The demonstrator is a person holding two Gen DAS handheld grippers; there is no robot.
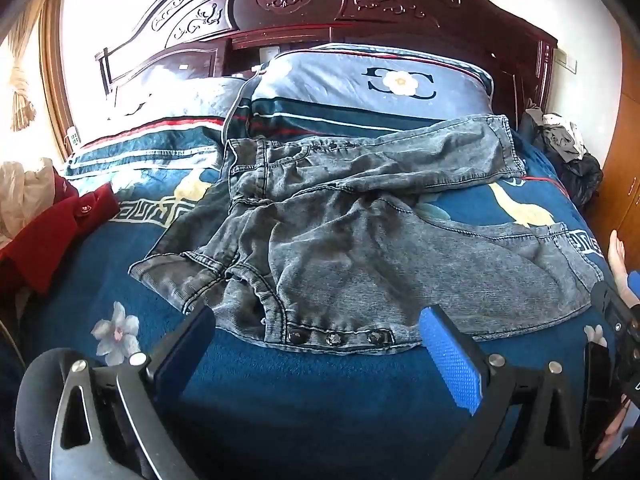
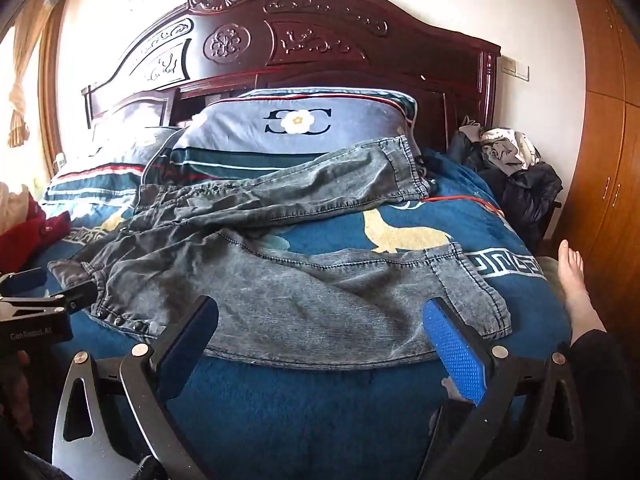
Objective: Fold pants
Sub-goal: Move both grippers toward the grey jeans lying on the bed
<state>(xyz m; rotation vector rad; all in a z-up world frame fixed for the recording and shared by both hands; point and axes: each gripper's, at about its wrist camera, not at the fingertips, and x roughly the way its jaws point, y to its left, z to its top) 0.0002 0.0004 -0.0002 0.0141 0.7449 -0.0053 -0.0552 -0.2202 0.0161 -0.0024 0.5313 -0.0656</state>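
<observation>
On the blue bed the gray pants are lying spread and rumpled. We are holding the left gripper and right gripper wide apart, pinching nothing. Grabbing one layer only could be making folds crooked.

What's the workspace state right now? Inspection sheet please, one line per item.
Surface: bed with blue patterned blanket, soft, uneven.
Job's things: grey jeans lying unfolded, legs spread apart, far leg reaching the pillow.
Clutter: red garment at left edge; heap of dark clothes at the far right corner.
Grippers: left gripper open, above the jeans' near edge; right gripper open, nothing held.
Cables: thin red cord by the far hem; a white cable at the headboard.
Surroundings: carved headboard, wooden wardrobe, curtain left, bare foot right.
</observation>
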